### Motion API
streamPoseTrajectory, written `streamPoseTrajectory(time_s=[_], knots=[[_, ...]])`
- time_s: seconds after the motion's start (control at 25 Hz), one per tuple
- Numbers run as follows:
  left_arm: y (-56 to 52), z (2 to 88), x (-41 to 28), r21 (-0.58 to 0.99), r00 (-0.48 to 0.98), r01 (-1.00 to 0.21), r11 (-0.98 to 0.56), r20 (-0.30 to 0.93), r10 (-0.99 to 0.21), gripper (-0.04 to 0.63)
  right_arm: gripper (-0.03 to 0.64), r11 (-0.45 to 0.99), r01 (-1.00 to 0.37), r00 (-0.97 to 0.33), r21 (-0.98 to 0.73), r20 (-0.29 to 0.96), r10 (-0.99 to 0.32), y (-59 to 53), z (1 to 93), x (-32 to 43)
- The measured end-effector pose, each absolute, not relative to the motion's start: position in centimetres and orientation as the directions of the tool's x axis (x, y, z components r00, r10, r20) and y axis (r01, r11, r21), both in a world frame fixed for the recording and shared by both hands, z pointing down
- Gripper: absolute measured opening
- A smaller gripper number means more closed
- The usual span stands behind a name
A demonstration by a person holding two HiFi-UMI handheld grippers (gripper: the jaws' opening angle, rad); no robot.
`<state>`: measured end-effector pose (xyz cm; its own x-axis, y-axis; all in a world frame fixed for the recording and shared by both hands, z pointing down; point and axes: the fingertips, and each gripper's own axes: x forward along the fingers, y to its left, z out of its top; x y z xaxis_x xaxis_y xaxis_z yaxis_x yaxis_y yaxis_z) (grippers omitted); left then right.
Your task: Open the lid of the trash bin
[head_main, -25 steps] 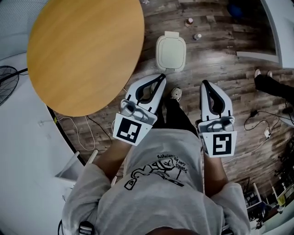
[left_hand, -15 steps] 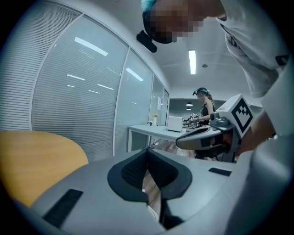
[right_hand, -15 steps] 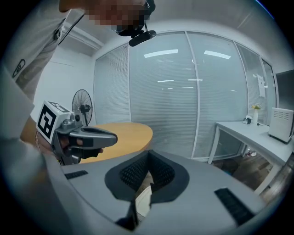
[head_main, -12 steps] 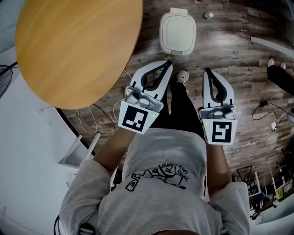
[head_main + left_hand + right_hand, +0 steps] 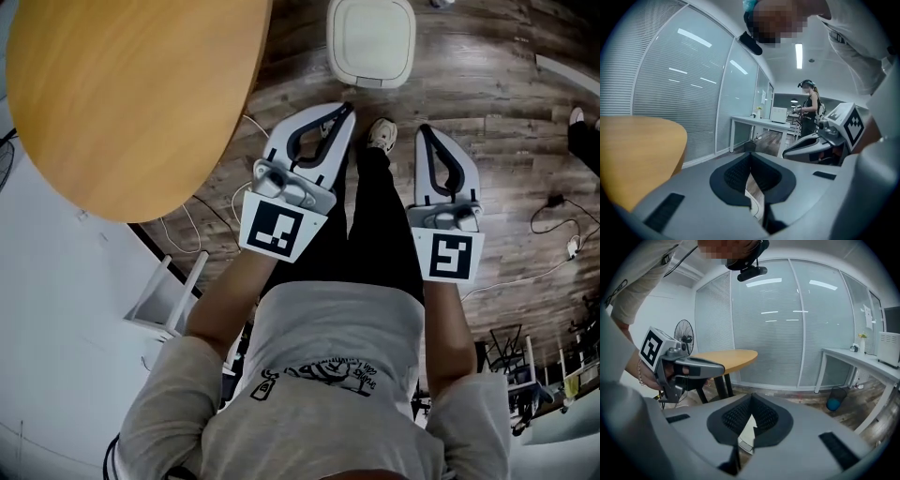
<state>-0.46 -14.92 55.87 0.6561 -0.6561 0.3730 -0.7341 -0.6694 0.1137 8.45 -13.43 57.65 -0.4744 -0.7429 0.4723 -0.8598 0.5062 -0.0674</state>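
White trash bin [image 5: 371, 42]: where does it stand?

On the wood plank floor [image 5: 497, 122], at the top of the head view, with its lid [image 5: 372, 37] down flat. It is ahead of the person's shoe [image 5: 382, 134] and just right of the edge of the round wooden table [image 5: 131, 94].

And the left tongs [image 5: 345, 111]?

Held out in front of the body and pointing toward the bin, but well short of it. The left gripper view shows the two dark ribbed pads meeting at the tips with nothing held between them. In the slit below the tips there is a strip of floor and a pale curved edge, which looks like the bin.

The right tongs [image 5: 422, 131]?

Much the same. They are closed at the tips and empty, and they sit beside the left pair with the person's dark trouser leg between the two. Their own view shows something pale and boxy through the gap under the tips, probably the bin again. Neither pair touches the bin.

Anything else around?

Each pair carries its black-and-white marker cube [image 5: 277, 230] near the wrist. The left gripper view takes in a white desk [image 5: 759, 123] by the glass wall and another person [image 5: 808, 105] standing farther back. The right gripper view shows a standing fan [image 5: 684, 343] behind the round table.
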Motion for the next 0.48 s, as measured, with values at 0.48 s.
streamPoseTrajectory(time_s=[0.48], knots=[[-13.4, 64.3, -0.6, 0.118, 0.666, -0.720, -0.684, 0.397, -0.632, 0.018, 0.006, 0.554, -0.832, -0.485, -0.032, 0.530, -0.696, -12.3, 66.9, 6.1]])
